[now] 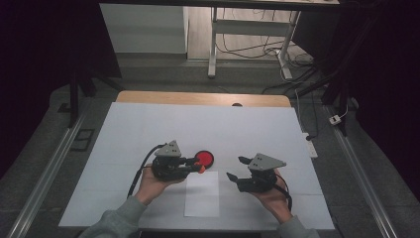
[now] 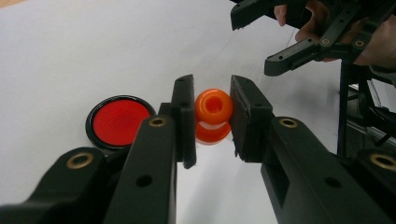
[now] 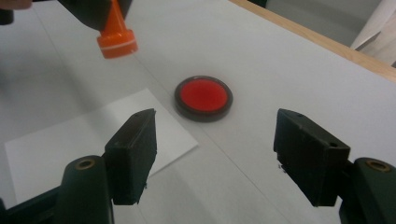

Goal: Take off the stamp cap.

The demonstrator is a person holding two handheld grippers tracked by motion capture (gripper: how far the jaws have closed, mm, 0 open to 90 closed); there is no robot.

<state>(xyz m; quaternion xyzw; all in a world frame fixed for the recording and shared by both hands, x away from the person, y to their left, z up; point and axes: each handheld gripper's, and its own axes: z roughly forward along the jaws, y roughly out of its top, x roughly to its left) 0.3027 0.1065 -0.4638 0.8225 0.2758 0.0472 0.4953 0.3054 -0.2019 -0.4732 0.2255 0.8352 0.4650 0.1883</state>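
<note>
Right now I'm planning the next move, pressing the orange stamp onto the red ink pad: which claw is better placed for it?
Left. The left claw already grips the stamp, and in the high view it sits right beside the pad. The right claw is open and holds nothing.

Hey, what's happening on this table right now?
A person works at a white-covered table with a gripper in each hand. The left gripper is shut on a small orange stamp and holds it above the table, beside a round red ink pad. A white sheet of paper lies in front of the person. The right gripper is open and holds nothing, off to the right of the paper.
</note>
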